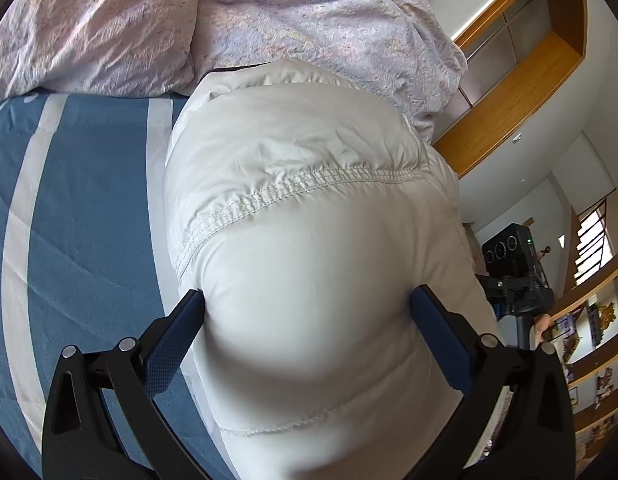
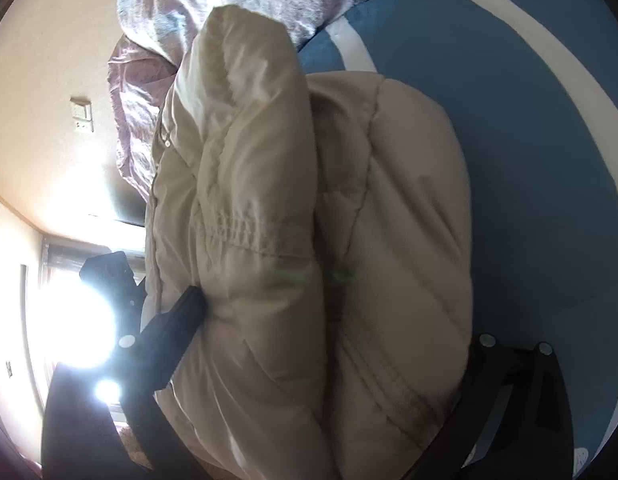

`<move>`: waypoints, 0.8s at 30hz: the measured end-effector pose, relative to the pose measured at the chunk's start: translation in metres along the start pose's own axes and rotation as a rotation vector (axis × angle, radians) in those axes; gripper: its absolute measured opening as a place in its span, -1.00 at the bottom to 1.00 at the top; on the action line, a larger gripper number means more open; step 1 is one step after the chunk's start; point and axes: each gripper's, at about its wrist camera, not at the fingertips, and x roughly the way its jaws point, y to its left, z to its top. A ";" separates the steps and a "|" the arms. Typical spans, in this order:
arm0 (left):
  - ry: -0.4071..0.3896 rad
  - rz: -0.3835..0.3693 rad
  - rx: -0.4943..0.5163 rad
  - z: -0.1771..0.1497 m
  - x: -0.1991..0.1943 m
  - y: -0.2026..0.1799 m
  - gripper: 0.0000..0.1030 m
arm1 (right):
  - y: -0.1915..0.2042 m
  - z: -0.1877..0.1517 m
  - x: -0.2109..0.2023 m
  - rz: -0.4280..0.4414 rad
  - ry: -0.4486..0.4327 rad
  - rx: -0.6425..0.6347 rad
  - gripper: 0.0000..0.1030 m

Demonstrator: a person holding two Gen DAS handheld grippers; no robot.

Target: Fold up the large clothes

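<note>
A puffy cream quilted jacket (image 1: 309, 208) lies bunched on the blue bed sheet (image 1: 89, 208). My left gripper (image 1: 309, 300) stands wide open around a bulge of it, and the padding fills the gap and brushes both blue pads (image 1: 173, 344). In the right wrist view the jacket (image 2: 269, 220) looks beige, with a folded part lying on top. My right gripper (image 2: 333, 316) is open astride it. Its left finger (image 2: 181, 316) shows against the fabric, while the right finger is mostly hidden behind the puff.
A crumpled pink quilt (image 1: 109, 20) is heaped at the head of the bed (image 2: 529, 140), just beyond the jacket. Wooden shelving (image 1: 509, 112) lines the wall at right. The other hand-held gripper (image 1: 517, 268) and a hand (image 1: 545, 322) sit beside the jacket. A glaring window (image 2: 77, 328) lies at left.
</note>
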 end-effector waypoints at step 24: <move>-0.145 0.043 0.032 -0.006 -0.033 -0.019 0.42 | 0.042 0.002 0.016 0.089 -0.072 -0.159 0.11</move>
